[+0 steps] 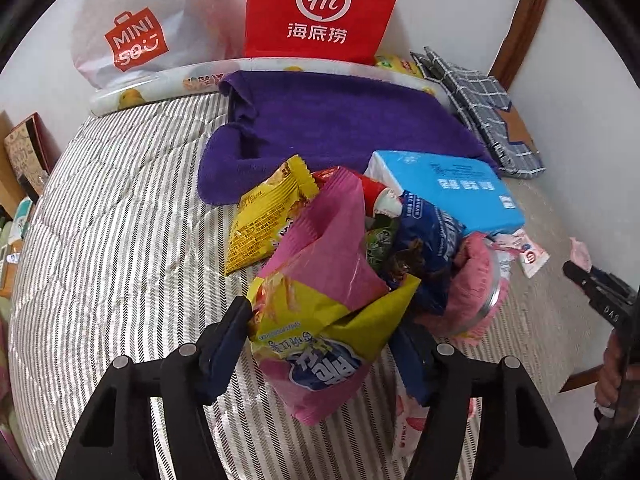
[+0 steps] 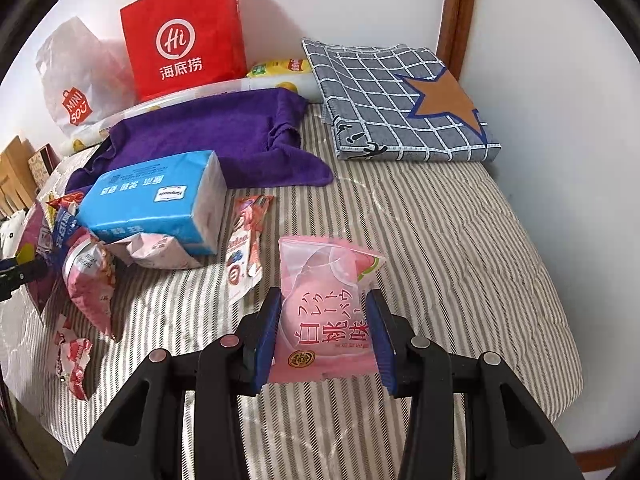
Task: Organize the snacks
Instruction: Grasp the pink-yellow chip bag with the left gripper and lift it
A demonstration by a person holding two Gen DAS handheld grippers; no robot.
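Observation:
My left gripper (image 1: pixel 324 340) is shut on a crumpled pink-and-yellow snack bag (image 1: pixel 320 280) at the near edge of a snack pile; its left pad presses the bag's edge. In the pile lie a yellow packet (image 1: pixel 268 220), a dark blue packet (image 1: pixel 428 240) and a pink round snack (image 1: pixel 476 280). My right gripper (image 2: pixel 324 340) is shut on a pink peach-flavour packet (image 2: pixel 324 308), held above the striped bed cover (image 2: pixel 440 240) to the right of the pile. In the left wrist view that gripper (image 1: pixel 576 272) shows at the right edge.
A blue tissue pack (image 2: pixel 156 204) lies on a purple towel (image 2: pixel 208 132). Beside it lies a slim pink packet (image 2: pixel 244 240). A red paper bag (image 2: pixel 184 36) and a white plastic bag (image 2: pixel 76 80) stand against the wall. A folded checked cloth (image 2: pixel 400 100) lies at the back right.

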